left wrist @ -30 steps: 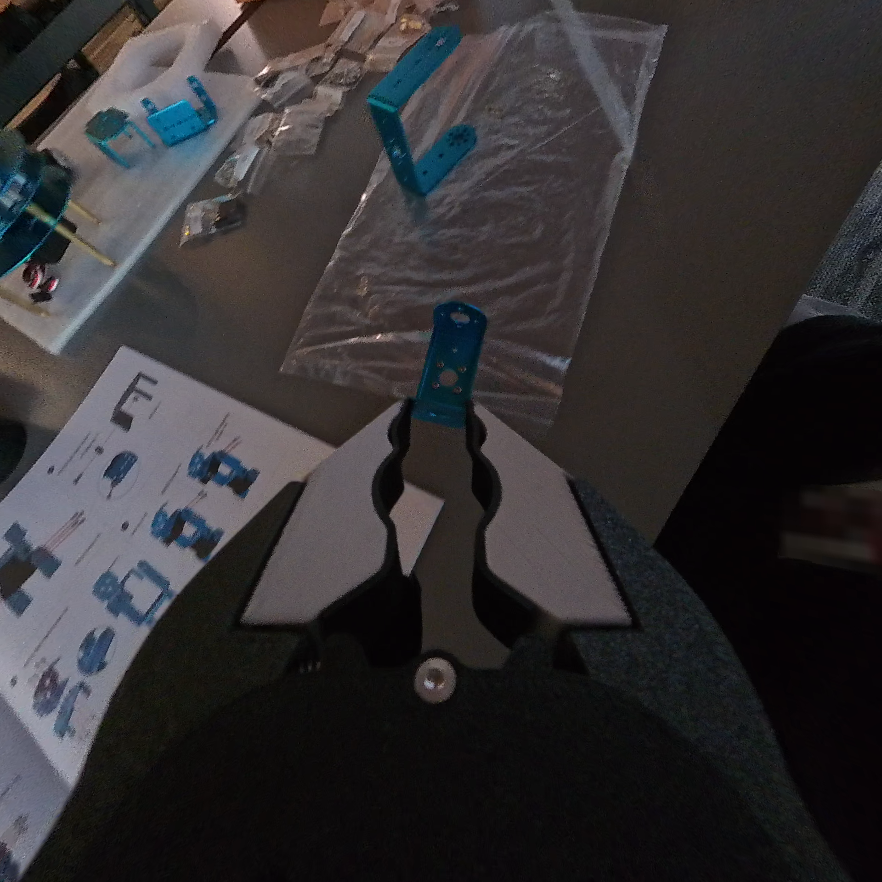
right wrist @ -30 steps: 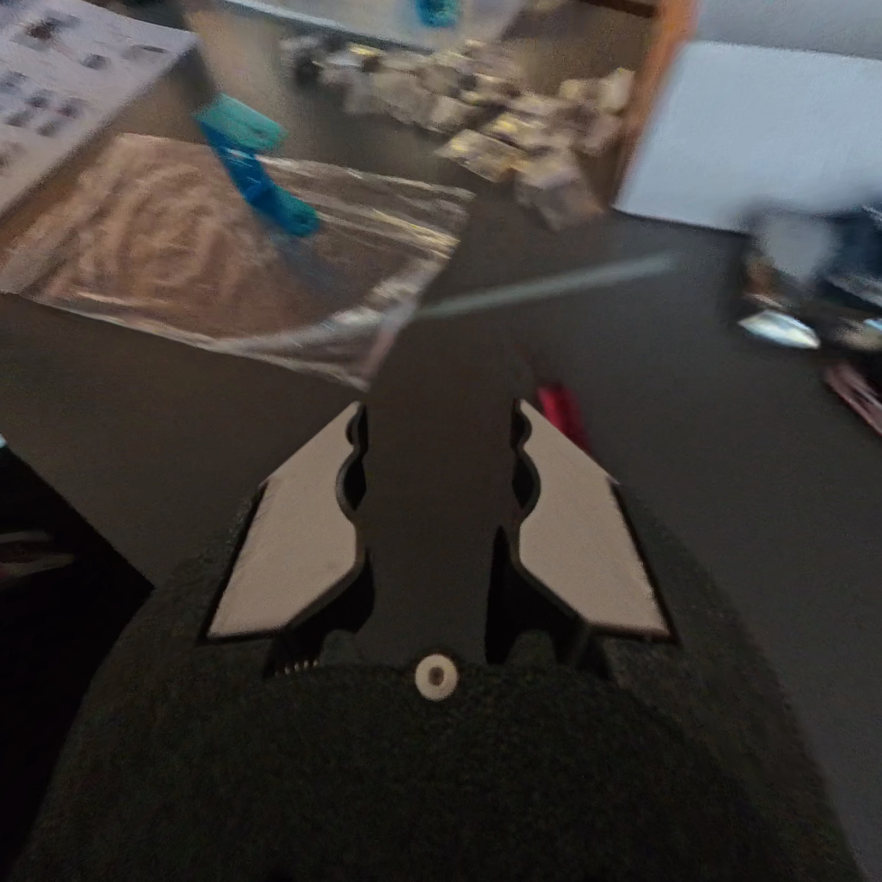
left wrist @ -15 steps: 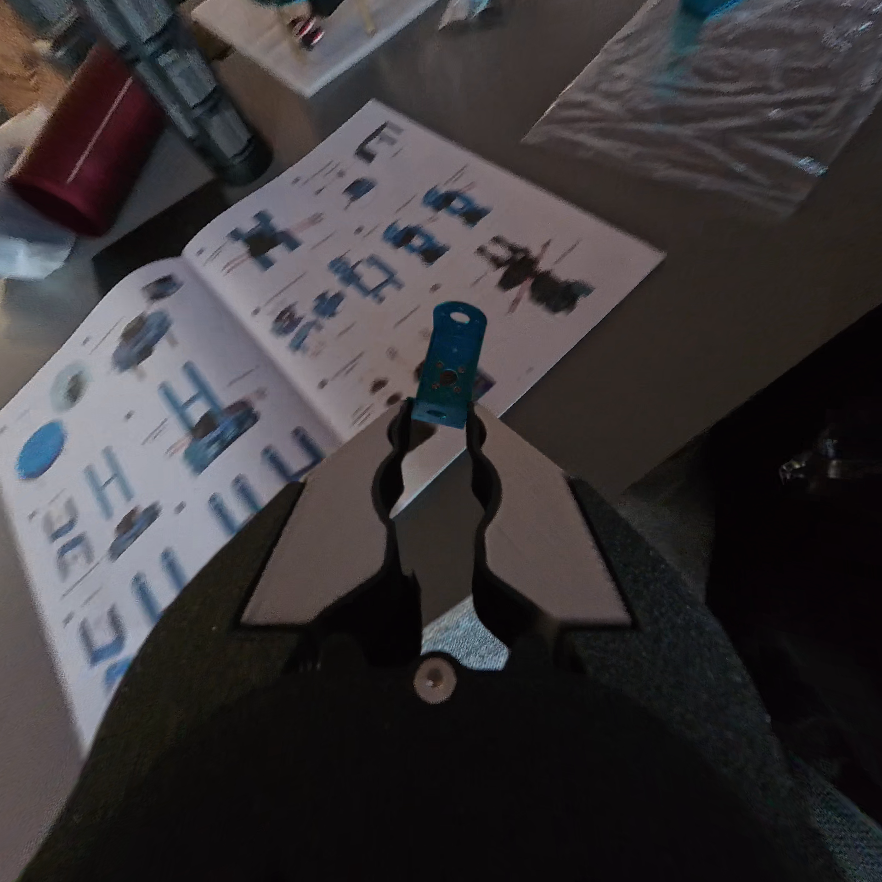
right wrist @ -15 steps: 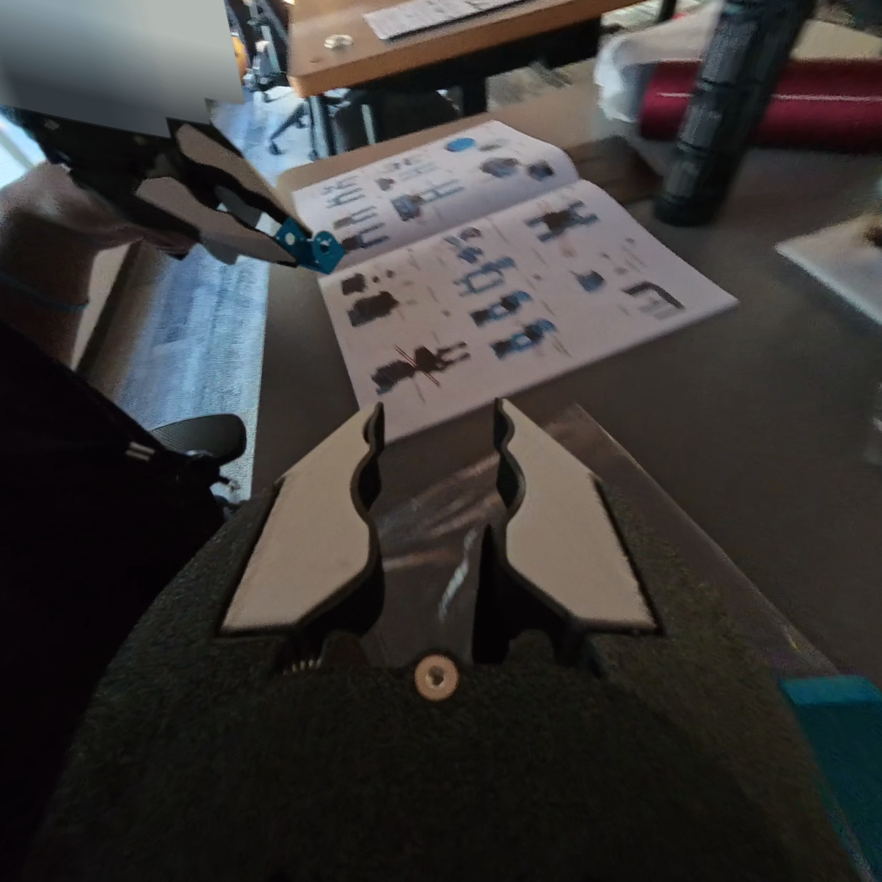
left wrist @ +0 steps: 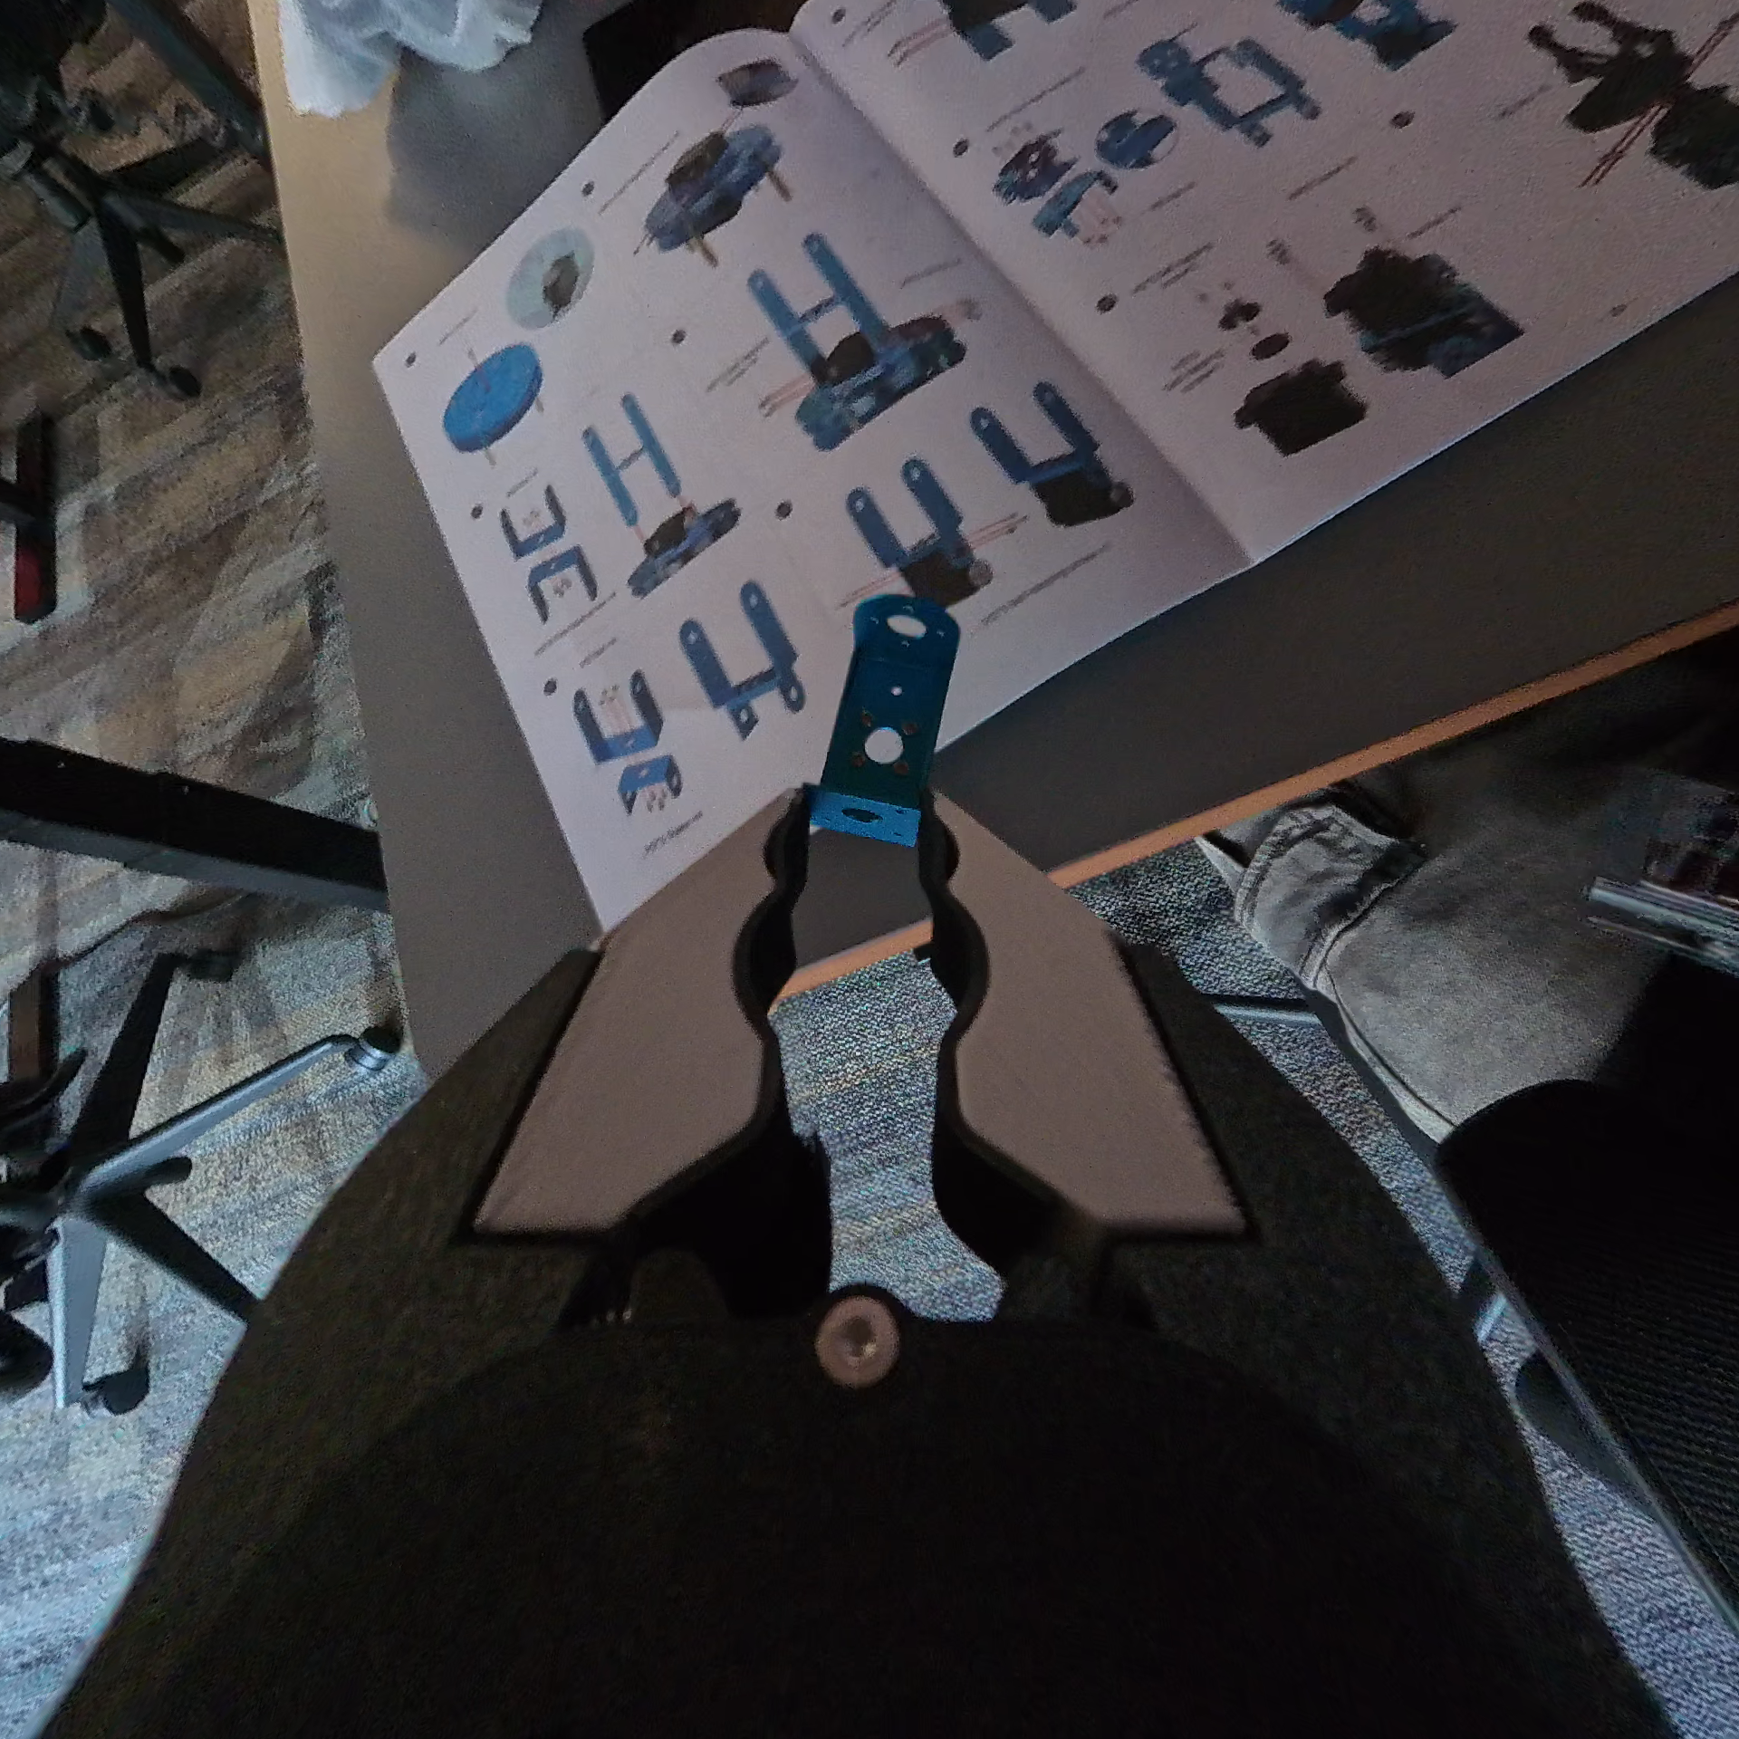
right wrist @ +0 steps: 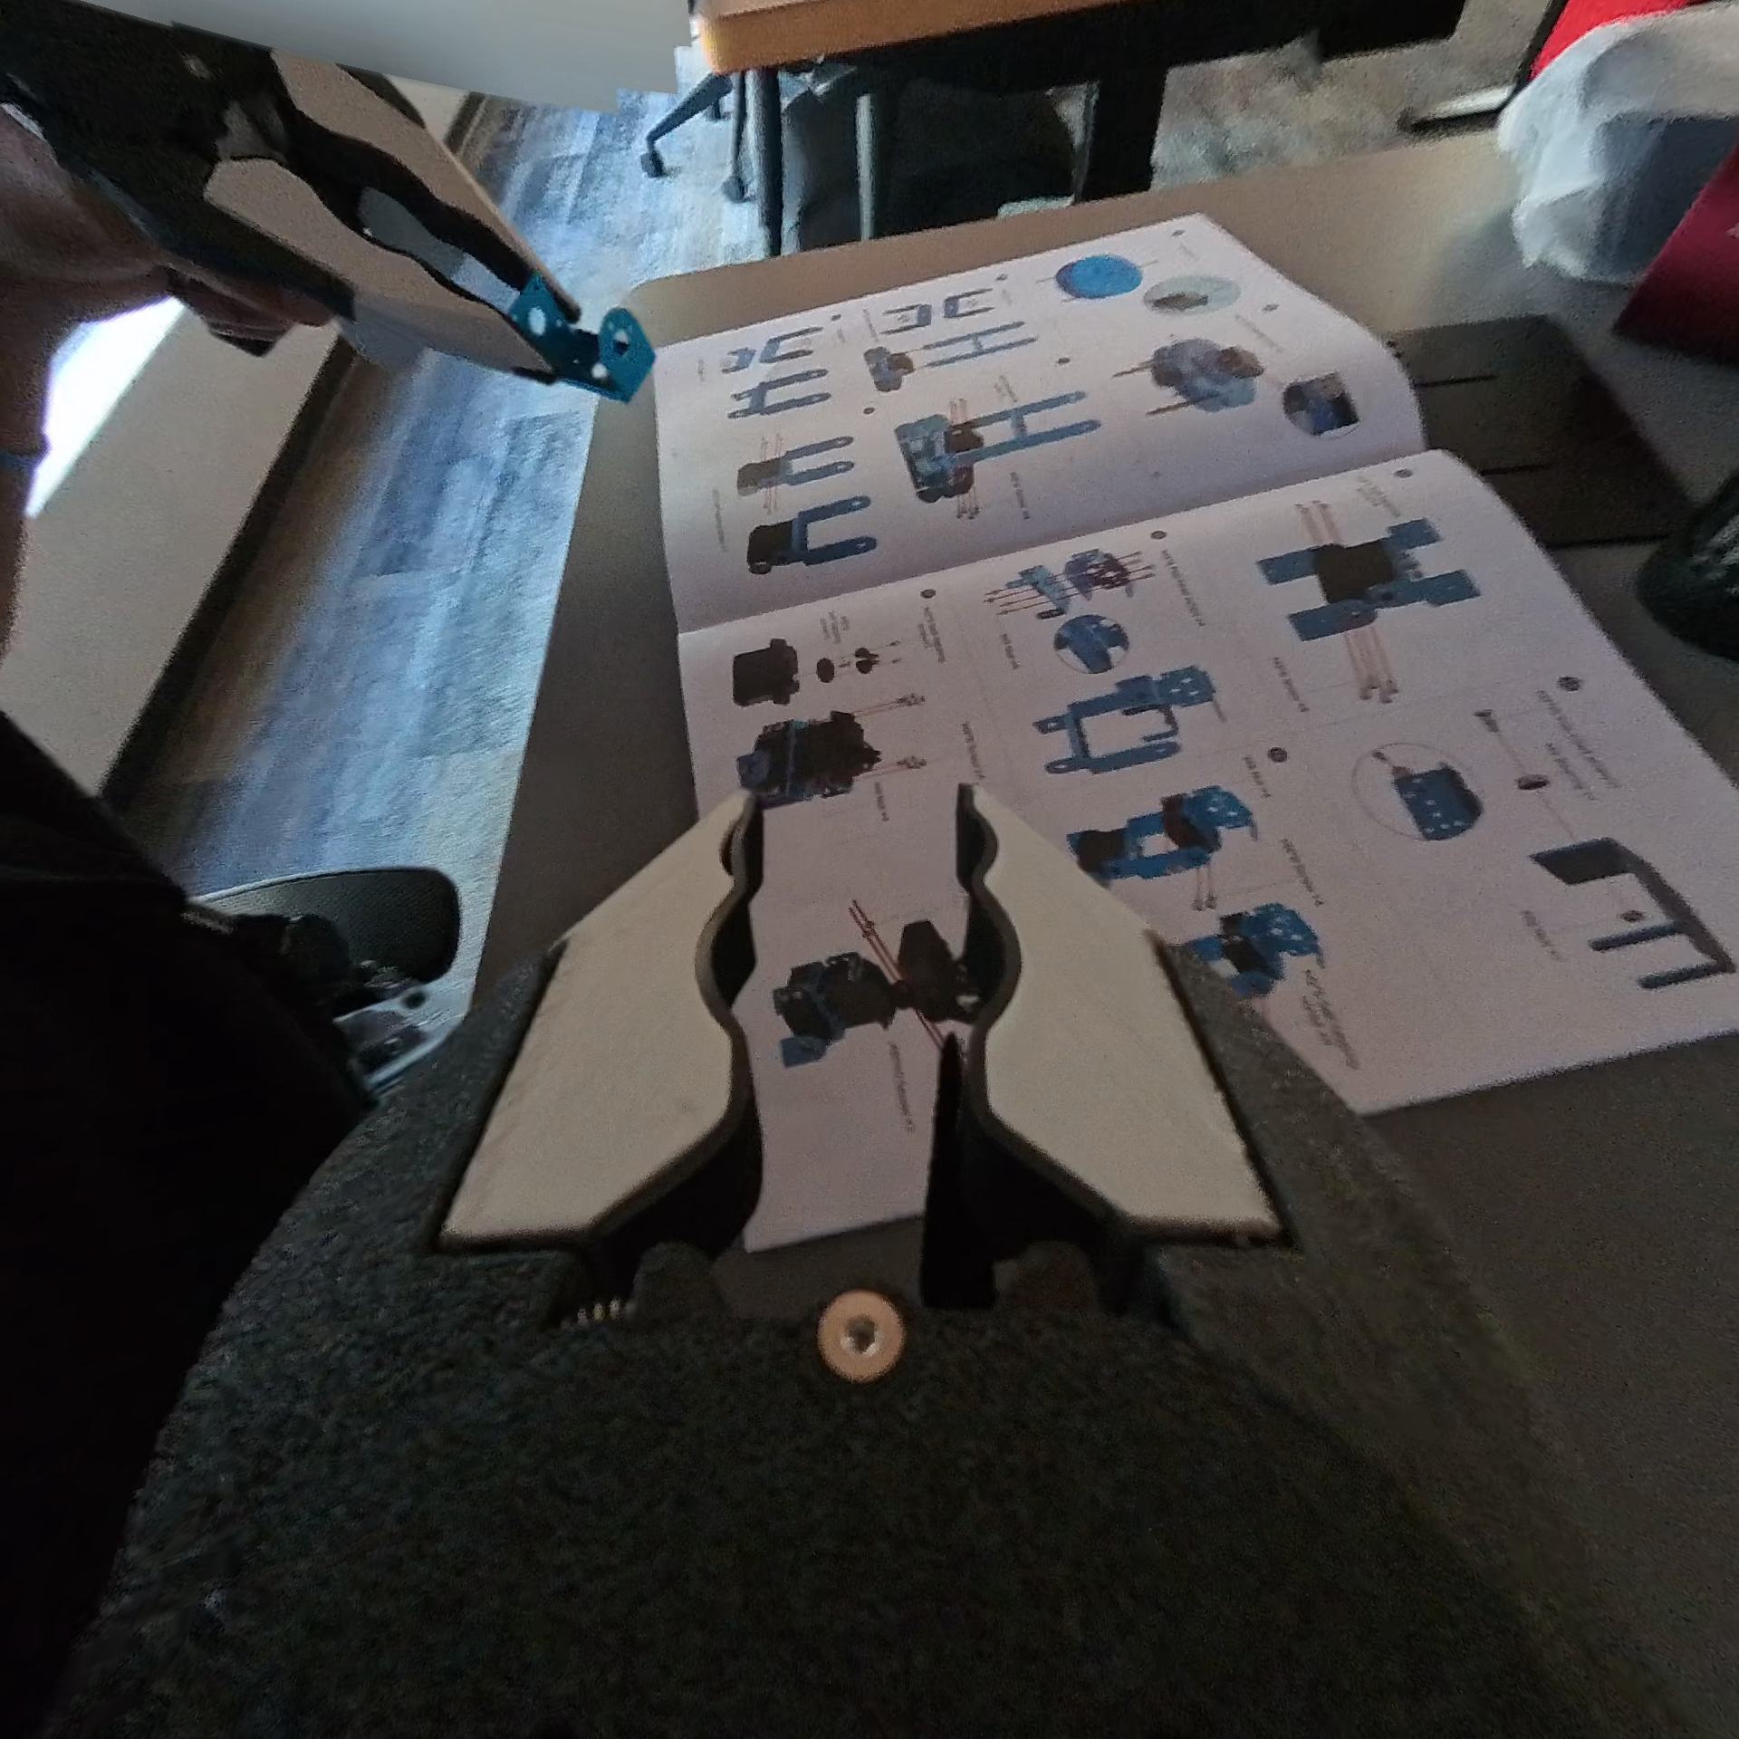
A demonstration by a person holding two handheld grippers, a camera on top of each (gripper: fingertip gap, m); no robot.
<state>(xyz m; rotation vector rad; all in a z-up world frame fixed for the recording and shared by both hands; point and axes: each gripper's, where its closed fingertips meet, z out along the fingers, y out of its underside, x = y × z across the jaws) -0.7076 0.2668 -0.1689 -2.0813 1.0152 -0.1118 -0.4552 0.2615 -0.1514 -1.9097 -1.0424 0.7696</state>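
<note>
My left gripper (left wrist: 864, 821) is shut on a small blue metal bracket (left wrist: 885, 729) with holes, which sticks out past the fingertips above the open instruction booklet (left wrist: 941, 311) near the table's front edge. The same gripper and the blue bracket (right wrist: 588, 348) show at the upper left of the right wrist view, held in the air off the table's corner. My right gripper (right wrist: 858, 811) is open with nothing between its fingers, hovering over the lower page of the booklet (right wrist: 1129, 659).
The grey table (left wrist: 1223, 659) ends in an orange-edged front rim (left wrist: 1364, 762); carpet, chair legs (left wrist: 113, 1176) and a person's trouser leg (left wrist: 1411, 922) lie below. A dark bottle (right wrist: 1694, 583), a red object (right wrist: 1684, 254) and a white bag (right wrist: 1600, 122) stand beyond the booklet. Spacing between my two grippers at the tips: around 25 cm.
Both grippers swung left, away from the plastic sheet and onto the booklet. The left kept its hold on the blue bracket. The right gripper's fingers narrowed but stay apart.
</note>
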